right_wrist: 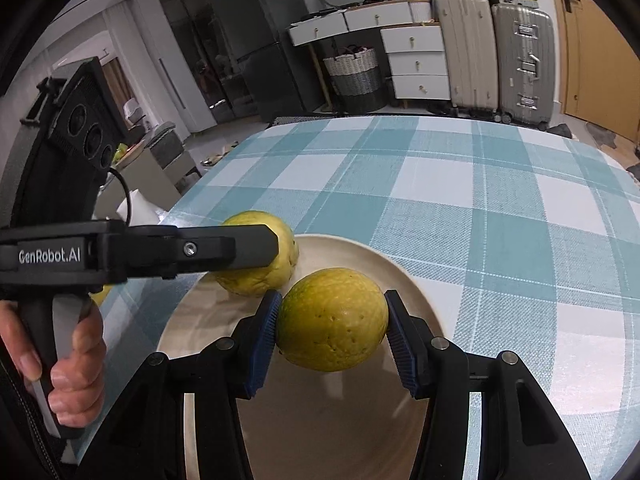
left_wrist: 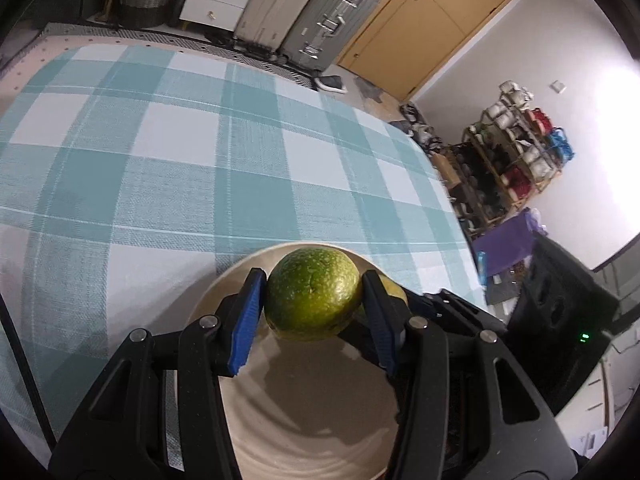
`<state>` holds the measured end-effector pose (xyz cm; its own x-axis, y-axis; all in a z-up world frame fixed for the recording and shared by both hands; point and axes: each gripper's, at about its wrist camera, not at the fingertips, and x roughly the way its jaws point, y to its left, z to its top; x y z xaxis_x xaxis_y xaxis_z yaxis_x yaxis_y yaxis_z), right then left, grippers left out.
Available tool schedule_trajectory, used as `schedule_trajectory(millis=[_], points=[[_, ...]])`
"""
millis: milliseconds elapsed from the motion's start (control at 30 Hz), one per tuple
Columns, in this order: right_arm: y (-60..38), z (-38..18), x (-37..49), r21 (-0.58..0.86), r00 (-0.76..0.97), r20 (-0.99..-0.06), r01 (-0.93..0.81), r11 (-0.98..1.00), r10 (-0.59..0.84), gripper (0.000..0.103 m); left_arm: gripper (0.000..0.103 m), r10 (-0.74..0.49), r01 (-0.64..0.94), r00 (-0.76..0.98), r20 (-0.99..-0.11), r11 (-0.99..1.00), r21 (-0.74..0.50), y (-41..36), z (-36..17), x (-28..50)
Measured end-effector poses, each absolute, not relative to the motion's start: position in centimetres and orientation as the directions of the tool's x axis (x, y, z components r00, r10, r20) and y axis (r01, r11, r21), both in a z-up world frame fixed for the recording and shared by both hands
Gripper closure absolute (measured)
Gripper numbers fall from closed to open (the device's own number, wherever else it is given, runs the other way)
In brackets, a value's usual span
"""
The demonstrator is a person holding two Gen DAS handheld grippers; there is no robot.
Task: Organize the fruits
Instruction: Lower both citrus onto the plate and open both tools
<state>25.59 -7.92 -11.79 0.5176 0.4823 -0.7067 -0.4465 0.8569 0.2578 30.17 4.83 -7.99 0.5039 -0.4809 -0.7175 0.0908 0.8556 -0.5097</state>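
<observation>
Left gripper (left_wrist: 314, 300): nearest the left wrist camera; black linkage with blue pads (left_wrist: 246, 320), closed on a green fruit.
Green fruit (left_wrist: 313, 294): round, dark green with a yellowish underside; clamped at both flanks, above the plate's far half, toward 12 o'clock of the plate. Whether it touches the plate cannot be told.
Right gripper (right_wrist: 332, 324): black linkage, ribbed blue pads; closed on a yellow fruit.
Yellow fruit (right_wrist: 332, 318): round, yellow-green, pitted skin; pressed by both pads, over the plate's middle, a shadow below it.
Plate (right_wrist: 352, 248): cream, round, shallow; lies on the surface near the edge closest to the cameras.
Second fruit in right wrist view (right_wrist: 260, 276): pale yellow-green there, at 10 o'clock of the plate, partly hidden by the left gripper's black finger; just beside the yellow fruit, contact unclear.
Hand (right_wrist: 68, 372): at 8 o'clock of the right wrist view, wrapped around the left gripper's handle.
Surface (left_wrist: 160, 160): covered by a teal-and-white checked cloth.
Background: two suitcases (right_wrist: 496, 56) and a white drawer unit (right_wrist: 416, 60) at 12 o'clock; woven basket (right_wrist: 356, 72) beside them; wooden door (left_wrist: 436, 16) at 1 o'clock of the left wrist view.
</observation>
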Motion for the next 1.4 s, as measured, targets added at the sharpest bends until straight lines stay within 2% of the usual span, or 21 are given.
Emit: schedule_trajectory(millis=[100,133,167,233,567,733,867,933,1000,1100,1167,1233,1400], points=[[-8.2,-11.0,25.3,0.261,0.541,-0.683,-0.448,0.855,0.491,0.044,0.056,-0.488,0.085,0.52,-0.701,0.847,-0.525,5.1,-7.6,30.1],[-8.3,-10.6,25.1,0.255,0.553,-0.674,-0.448,0.857,0.49,0.026,0.056,-0.499,0.094,0.526,-0.689,0.839,-0.536,5.2,-7.3,30.1],[-8.5,-10.2,24.7,0.25,0.571,-0.66,-0.446,0.86,0.488,0.014,0.056,-0.509,0.103,0.526,-0.682,0.834,-0.542,5.2,-7.1,30.0],[-9.0,-9.3,23.9,0.242,0.604,-0.626,-0.45,0.859,0.493,0.014,0.056,-0.499,0.11,0.534,-0.682,0.841,-0.53,5.1,-6.5,29.7],[-11.0,-7.4,20.4,0.19,0.647,-0.625,-0.417,0.889,0.438,0.01,0.054,-0.442,0.079,0.588,-0.678,0.865,-0.496,6.4,-4.5,25.2],[-11.7,-6.4,18.2,0.194,0.67,-0.604,-0.403,0.894,0.433,0.007,0.052,-0.349,0.044,0.624,-0.699,0.909,-0.415,6.4,-3.7,21.3],[-11.8,-5.8,16.6,0.198,0.68,-0.588,-0.403,0.894,0.437,0.007,0.052,-0.332,0.039,0.631,-0.701,0.916,-0.398,6.2,-3.2,18.5],[-11.8,-5.6,15.9,0.199,0.681,-0.585,-0.406,0.892,0.44,0.007,0.043,-0.307,0.037,0.641,-0.704,0.928,-0.371,6.1,-2.9,17.2],[-11.7,-5.5,15.2,0.196,0.679,-0.585,-0.413,0.889,0.444,0.007,0.038,-0.279,0.032,0.653,-0.704,0.939,-0.342,5.9,-2.6,15.7],[-11.7,-5.5,14.0,0.187,0.682,-0.584,-0.416,0.89,0.441,0.007,0.037,-0.265,0.031,0.659,-0.704,0.945,-0.327,5.8,-2.7,13.8],[-11.7,-5.6,13.2,0.182,0.683,-0.585,-0.414,0.892,0.437,0.007,0.032,-0.253,0.029,0.656,-0.711,0.95,-0.311,5.6,-2.9,12.9],[-11.8,-5.8,12.5,0.199,0.673,-0.587,-0.418,0.886,0.45,0.006,0.022,-0.228,0.015,0.66,-0.716,0.957,-0.29,5.4,-2.9,11.9],[-12.0,-5.9,11.1,0.18,0.688,-0.584,-0.407,0.896,0.43,0.002,0.02,-0.196,0.006,0.669,-0.717,0.966,-0.258,5.0,-2.9,9.9]])
